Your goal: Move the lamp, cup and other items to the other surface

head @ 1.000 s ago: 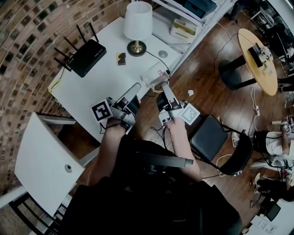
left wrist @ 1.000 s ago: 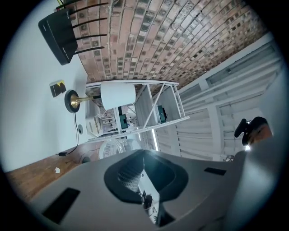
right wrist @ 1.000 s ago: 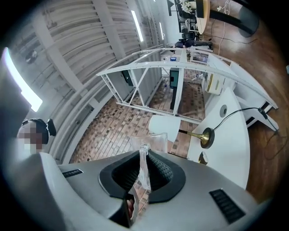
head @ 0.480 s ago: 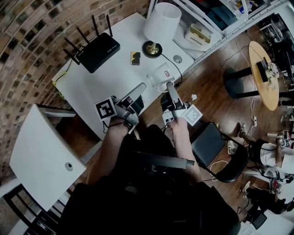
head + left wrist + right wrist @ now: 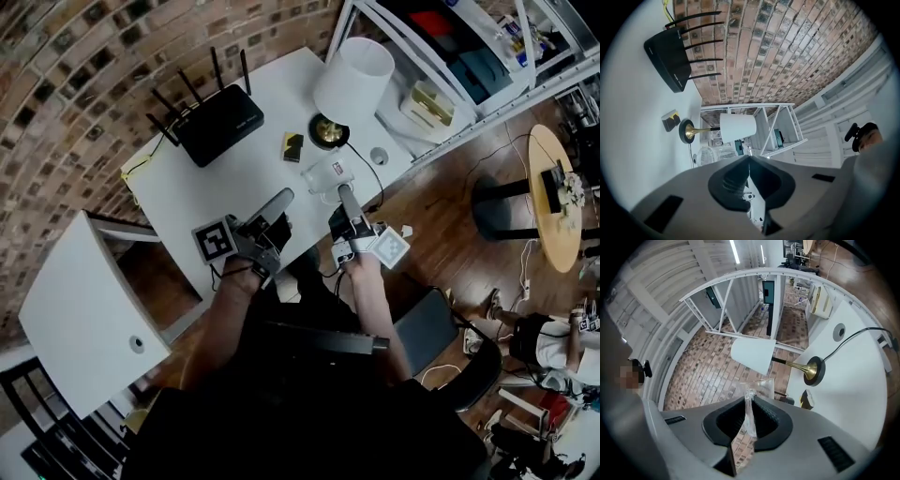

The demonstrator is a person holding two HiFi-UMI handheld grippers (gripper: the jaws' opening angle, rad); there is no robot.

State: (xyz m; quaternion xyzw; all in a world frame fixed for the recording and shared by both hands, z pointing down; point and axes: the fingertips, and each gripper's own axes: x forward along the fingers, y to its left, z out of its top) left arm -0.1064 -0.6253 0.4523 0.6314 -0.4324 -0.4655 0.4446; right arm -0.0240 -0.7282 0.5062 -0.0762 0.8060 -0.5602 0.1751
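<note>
We are bringing the clear plastic cup (image 5: 324, 174) in toward the white-shaded lamp with the brass base (image 5: 353, 78). A second ago it was hanging at the outer edge of the white surface (image 5: 187, 202), farther from the lamp's base. Now it is hovering just beside that base, on the side nearest us.

The right gripper (image 5: 340, 190) is doing the carrying, its fingers clenched on the cup's thin wall, which is running up between them from the rim. The left gripper (image 5: 279, 197) is travelling alongside, also on our side of the lamp, its fingers pressed together on nothing.

The small yellow-and-black block (image 5: 292, 145) is lying just beside the lamp's base, and the black router with upright antennas (image 5: 220, 124) is resting well beyond it — neither has shifted relative to the lamp.

We are reading this as the cup nearing a set-down next to the lamp. Whether it is touching the surface yet, we cannot tell. If so, releasing it is what remains.
</note>
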